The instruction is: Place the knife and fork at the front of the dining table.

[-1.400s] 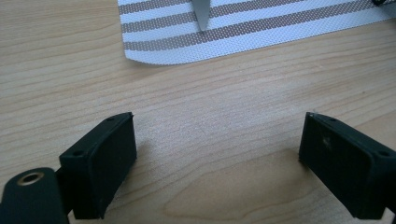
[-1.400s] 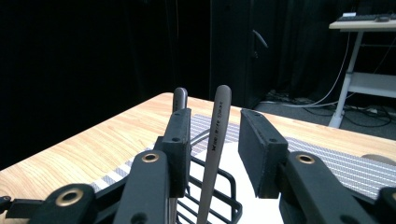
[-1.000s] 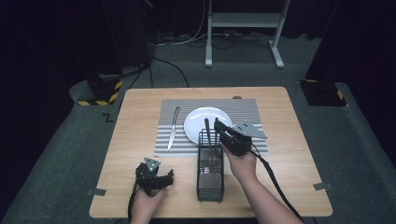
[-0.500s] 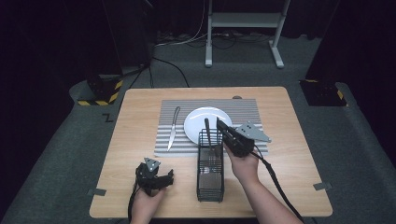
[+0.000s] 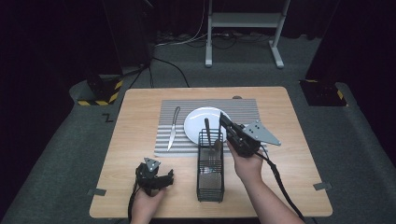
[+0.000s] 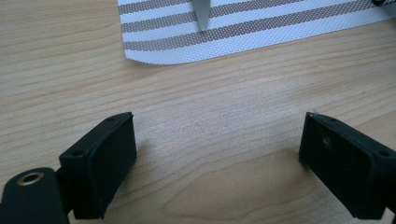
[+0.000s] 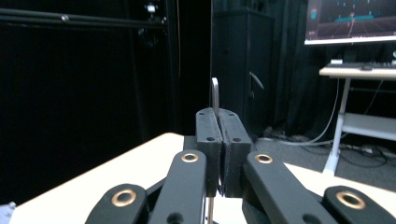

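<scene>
Left gripper is resting low near the person's side, jaws standing wide apart. Right gripper is tilting up and away, jaws just closing, pads pressed together.

the utensil in the right gripper hides between the pads (only its handle end shows).

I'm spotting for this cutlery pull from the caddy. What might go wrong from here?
The right gripper pinches only the thin handle edge-on, so it may twist or slip free. Its lower end may snag on the caddy wires and tip it. A swing forward might hit the plate.
</scene>
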